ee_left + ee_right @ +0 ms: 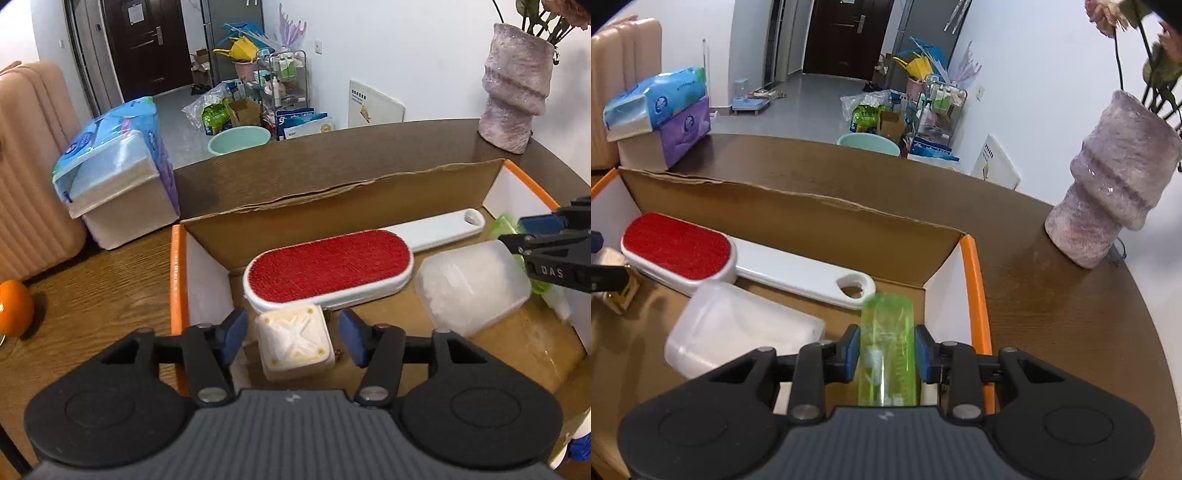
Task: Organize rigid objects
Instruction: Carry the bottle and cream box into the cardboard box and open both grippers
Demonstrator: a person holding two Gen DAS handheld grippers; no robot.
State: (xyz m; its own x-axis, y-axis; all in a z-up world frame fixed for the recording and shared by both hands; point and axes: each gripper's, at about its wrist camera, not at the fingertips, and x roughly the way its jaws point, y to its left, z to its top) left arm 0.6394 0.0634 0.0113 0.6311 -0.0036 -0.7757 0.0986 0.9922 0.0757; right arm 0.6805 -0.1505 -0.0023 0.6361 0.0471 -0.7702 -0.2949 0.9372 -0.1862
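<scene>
Cardboard box, orange-edged, fills centre frame in both wrist views; it sits on the wooden table.

Lint brush, red pad up and white handle toward upper right, lies along the back wall of the box. Frosted plastic container lies just beside it, right of centre.

Cream square case sits at lower centre of the left view, between the fingers of the left gripper. Pads stand clear of its sides: released.

Green translucent bottle sits at lower centre of the right view, over the box's right end. Right gripper is clamped on it, pads pressing both sides.

Judgement: three pieces already boxed, bottle not yet set down. An orange remains outside at left edge.
</scene>
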